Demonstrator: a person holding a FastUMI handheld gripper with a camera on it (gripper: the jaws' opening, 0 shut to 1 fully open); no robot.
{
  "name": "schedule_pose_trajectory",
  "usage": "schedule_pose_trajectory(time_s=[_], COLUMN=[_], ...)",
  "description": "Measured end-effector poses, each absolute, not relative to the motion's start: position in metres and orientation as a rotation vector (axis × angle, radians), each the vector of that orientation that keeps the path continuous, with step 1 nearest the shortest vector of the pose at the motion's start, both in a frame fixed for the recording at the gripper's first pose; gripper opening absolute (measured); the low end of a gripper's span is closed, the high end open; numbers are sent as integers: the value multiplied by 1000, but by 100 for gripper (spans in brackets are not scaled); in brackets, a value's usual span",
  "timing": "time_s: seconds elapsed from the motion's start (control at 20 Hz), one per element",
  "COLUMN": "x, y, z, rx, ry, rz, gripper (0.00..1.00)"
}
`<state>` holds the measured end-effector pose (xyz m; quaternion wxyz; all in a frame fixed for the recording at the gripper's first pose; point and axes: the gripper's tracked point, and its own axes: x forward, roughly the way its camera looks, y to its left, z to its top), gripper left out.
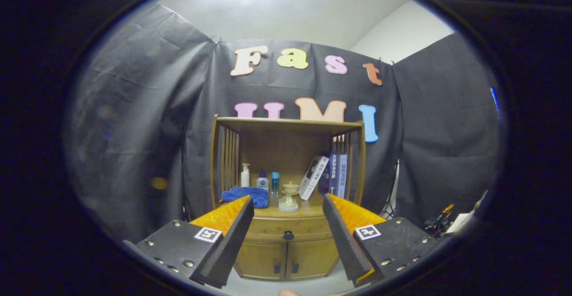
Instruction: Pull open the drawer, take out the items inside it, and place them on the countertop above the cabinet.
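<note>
Here we are at the very start: the hand-held gripper [288,215] hangs in the lower middle of the frame with its two fingers [232,224] spread wide, nothing between them, well back from the furniture. Framed in the gap between those fingers is the small wooden cabinet with slatted sides [286,251], and across its front, low in the centre, runs the shut wooden drawer [268,229] with its little dark round knob [288,235]. Drawer closed, so whatever lies inside is hidden from us.

Just above the drawer is the wooden countertop [308,210], already busy: a crumpled blue cloth [246,195] at centre left, a white pump bottle [245,175], a small white bottle with a dark cap [262,181] and a slim blue tube [275,182] behind it, a pale stemmed ceramic cup on its saucer [289,196] at the middle, and a row of leaning books [328,175] to the centre right. Below the drawer, two closed cabinet doors [286,258].

My read: this is the approach, the pull not yet begun. The next move calls for closing in, lining the fingers either side of that knob, pinching it squarely, then drawing straight back. The knob looks small, so a slip seems the likely hazard.
</note>
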<state>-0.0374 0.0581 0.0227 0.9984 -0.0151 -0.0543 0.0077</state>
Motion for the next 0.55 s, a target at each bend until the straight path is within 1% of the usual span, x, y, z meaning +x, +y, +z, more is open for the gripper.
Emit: schedule_pose_trajectory(time_s=[0.15, 0.55], x=[-43, -40], y=[63, 59], z=[30, 16], rx=[-14, -14], ry=[-131, -109], rz=[36, 58], gripper=[93, 93])
